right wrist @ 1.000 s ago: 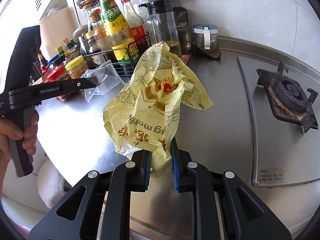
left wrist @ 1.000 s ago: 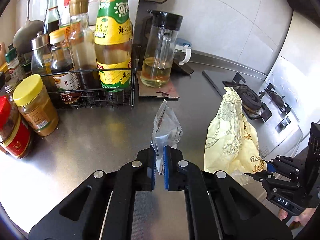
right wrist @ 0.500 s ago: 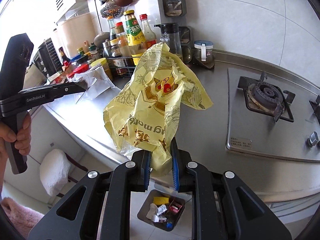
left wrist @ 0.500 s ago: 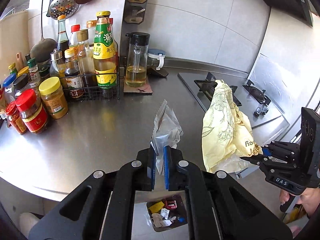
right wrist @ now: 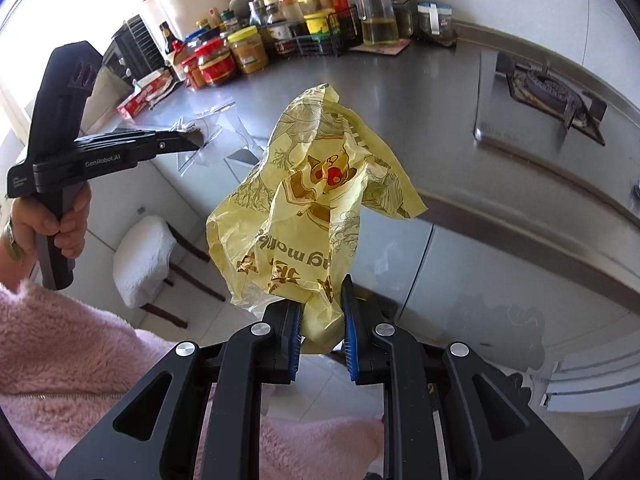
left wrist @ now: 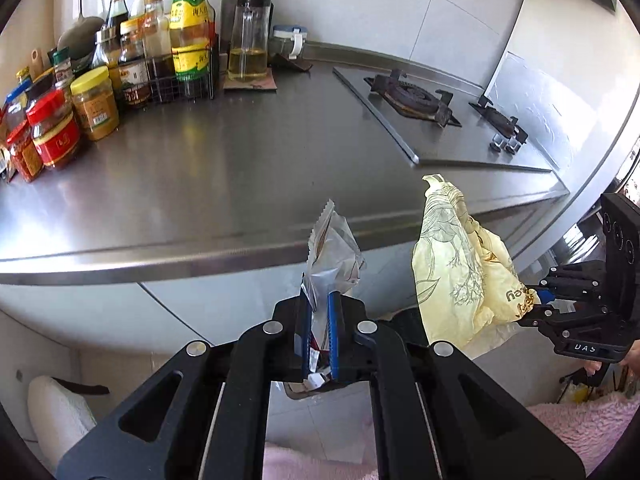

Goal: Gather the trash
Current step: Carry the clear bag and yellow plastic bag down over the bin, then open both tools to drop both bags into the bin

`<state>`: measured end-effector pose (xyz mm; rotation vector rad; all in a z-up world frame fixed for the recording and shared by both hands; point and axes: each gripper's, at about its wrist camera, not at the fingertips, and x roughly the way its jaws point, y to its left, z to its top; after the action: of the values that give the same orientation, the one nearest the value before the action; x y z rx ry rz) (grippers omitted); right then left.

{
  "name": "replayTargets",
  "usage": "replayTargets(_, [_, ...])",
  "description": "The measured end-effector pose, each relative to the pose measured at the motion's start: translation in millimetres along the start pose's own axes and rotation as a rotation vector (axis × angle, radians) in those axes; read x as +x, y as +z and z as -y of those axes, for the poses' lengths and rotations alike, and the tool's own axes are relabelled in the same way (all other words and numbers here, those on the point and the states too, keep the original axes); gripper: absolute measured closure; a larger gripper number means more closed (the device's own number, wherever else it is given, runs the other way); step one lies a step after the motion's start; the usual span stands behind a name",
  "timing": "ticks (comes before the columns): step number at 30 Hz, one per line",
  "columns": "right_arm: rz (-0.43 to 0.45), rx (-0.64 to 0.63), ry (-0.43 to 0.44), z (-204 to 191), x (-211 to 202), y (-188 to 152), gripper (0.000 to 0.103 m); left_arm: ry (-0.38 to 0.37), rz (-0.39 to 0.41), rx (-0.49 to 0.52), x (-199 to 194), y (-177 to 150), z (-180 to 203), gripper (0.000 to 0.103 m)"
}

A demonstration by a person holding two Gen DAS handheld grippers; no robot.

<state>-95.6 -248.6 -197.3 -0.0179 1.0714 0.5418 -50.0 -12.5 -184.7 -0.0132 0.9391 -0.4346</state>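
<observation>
Along the left edge of the steel counter (left wrist: 224, 184), red-lidded jars (left wrist: 54, 136) and a yellow-lidded jar (left wrist: 95, 105) are seen, with contents too small to name. Next to them a wire rack (left wrist: 176, 84) holds sauce bottles, among them a green-labelled bottle (left wrist: 188, 40). Just beside the rack an oil dispenser (left wrist: 248, 40) stands, roughly a third filled with pale yellow liquid. Further right the gas hob (left wrist: 416, 96) is set into the counter.

The left gripper (left wrist: 318, 336) is clenched on a silver foil wrapper (left wrist: 332, 256), whose long axis stands upright out of the jaws, off the counter and forward of its front edge. To the right, the right gripper (right wrist: 320, 340) is clamped on the lower end of a crumpled yellow plastic bag (right wrist: 316, 200), which likewise rises from the jaws and is carried clear of the counter.

No bin is visible in either view, so which arm is nearer to one cannot be told. It is judged that both pieces are to be lowered below counter height and released. A clear plastic film (right wrist: 212, 128) is seen lying on the counter near the left gripper's tips and is judged uncollected.
</observation>
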Motion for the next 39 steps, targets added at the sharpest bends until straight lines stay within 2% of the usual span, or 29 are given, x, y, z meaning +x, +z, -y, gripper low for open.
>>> replayTargets(5, [-0.107,0.064,0.002,15,38,-30,0.084,0.011,-0.106,-0.026,43,-33,3,0.097])
replayTargets(14, [-0.281,0.15,-0.091,36,146,-81,0.084,0.023,-0.241,-0.062,134,-73,-7,0.097])
replayTargets(19, [-0.301,0.187,-0.099,40,195,-96,0.084,0.016,-0.276,-0.107,179,-94,-20,0.097])
replayTargets(24, [-0.31,0.269,-0.1,52,238,-104,0.084,0.037,-0.325,-0.147,223,-111,-36,0.097])
replayTargets(27, [-0.331,0.274,-0.11,57,262,-109,0.084,0.048,-0.353,-0.171,250,-118,-47,0.097])
replayTargets(35, [-0.38,0.349,-0.088,67,307,-118,0.083,0.031,-0.423,-0.225,308,-128,-63,0.095])
replayTargets(37, [-0.368,0.343,-0.096,65,311,-115,0.078,0.028,-0.429,-0.237,313,-128,-66,0.09])
replayTargets(38, [-0.361,0.342,-0.098,66,312,-113,0.07,0.028,-0.426,-0.244,311,-128,-67,0.085])
replayTargets(39, [-0.353,0.343,-0.099,66,312,-111,0.049,0.034,-0.421,-0.244,311,-127,-68,0.077])
